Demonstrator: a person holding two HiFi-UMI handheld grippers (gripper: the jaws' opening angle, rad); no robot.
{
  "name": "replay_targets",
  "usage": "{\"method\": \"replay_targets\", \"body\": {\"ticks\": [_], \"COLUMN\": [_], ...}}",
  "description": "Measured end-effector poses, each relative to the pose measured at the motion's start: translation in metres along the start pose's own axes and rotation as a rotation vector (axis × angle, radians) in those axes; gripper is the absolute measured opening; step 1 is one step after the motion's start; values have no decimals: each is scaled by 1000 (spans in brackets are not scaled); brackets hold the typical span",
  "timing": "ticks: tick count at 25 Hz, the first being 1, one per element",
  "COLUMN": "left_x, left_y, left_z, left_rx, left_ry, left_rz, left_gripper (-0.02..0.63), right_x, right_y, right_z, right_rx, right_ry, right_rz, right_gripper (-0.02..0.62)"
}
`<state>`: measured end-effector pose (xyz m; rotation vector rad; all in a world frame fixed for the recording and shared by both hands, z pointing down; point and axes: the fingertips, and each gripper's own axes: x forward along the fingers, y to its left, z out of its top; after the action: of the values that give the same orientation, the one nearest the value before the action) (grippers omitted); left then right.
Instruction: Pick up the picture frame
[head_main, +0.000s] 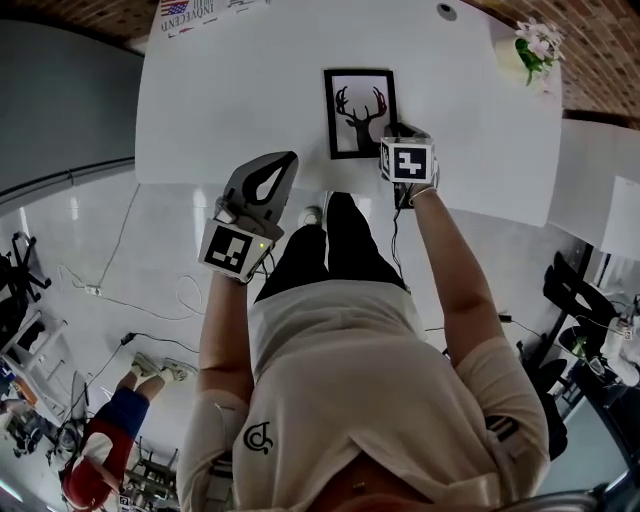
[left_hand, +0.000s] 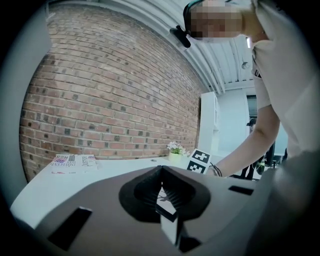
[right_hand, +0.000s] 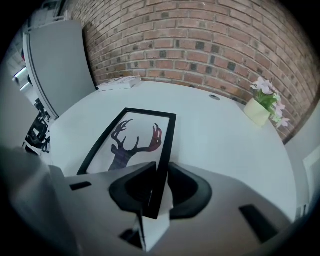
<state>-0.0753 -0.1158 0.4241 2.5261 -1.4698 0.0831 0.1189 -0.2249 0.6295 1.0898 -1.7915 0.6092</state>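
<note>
A black picture frame (head_main: 360, 112) with a deer silhouette lies on the white table (head_main: 230, 100), near its front edge. My right gripper (head_main: 395, 135) points steeply down at the frame's near right corner. In the right gripper view the frame (right_hand: 131, 142) has its right bar running between the jaws, and my right gripper (right_hand: 160, 167) is shut on it with a pad against each side. I cannot tell whether the corner has left the table. My left gripper (head_main: 283, 162) hovers at the table's front edge, left of the frame. It is shut and holds nothing, as the left gripper view shows (left_hand: 161, 169).
A small pot of pink flowers (head_main: 530, 50) stands at the table's far right corner. A stack of printed papers (head_main: 188, 15) lies at the far left. A brick wall runs behind the table. Cables cross the floor, and another person (head_main: 110, 440) is at lower left.
</note>
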Motion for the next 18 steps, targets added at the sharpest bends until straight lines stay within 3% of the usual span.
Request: {"method": "replay_targets", "body": {"ticks": [18], "left_x": [-46], "left_y": [-46], "left_z": [-50], "left_rx": [-40], "left_ry": [51], "left_rz": [-108], "left_gripper": [12], "right_x": [-50], "right_y": [50], "right_z": [-99], "right_rx": [157], "right_ry": [33], "right_rz": [-5], "right_gripper": [80]}}
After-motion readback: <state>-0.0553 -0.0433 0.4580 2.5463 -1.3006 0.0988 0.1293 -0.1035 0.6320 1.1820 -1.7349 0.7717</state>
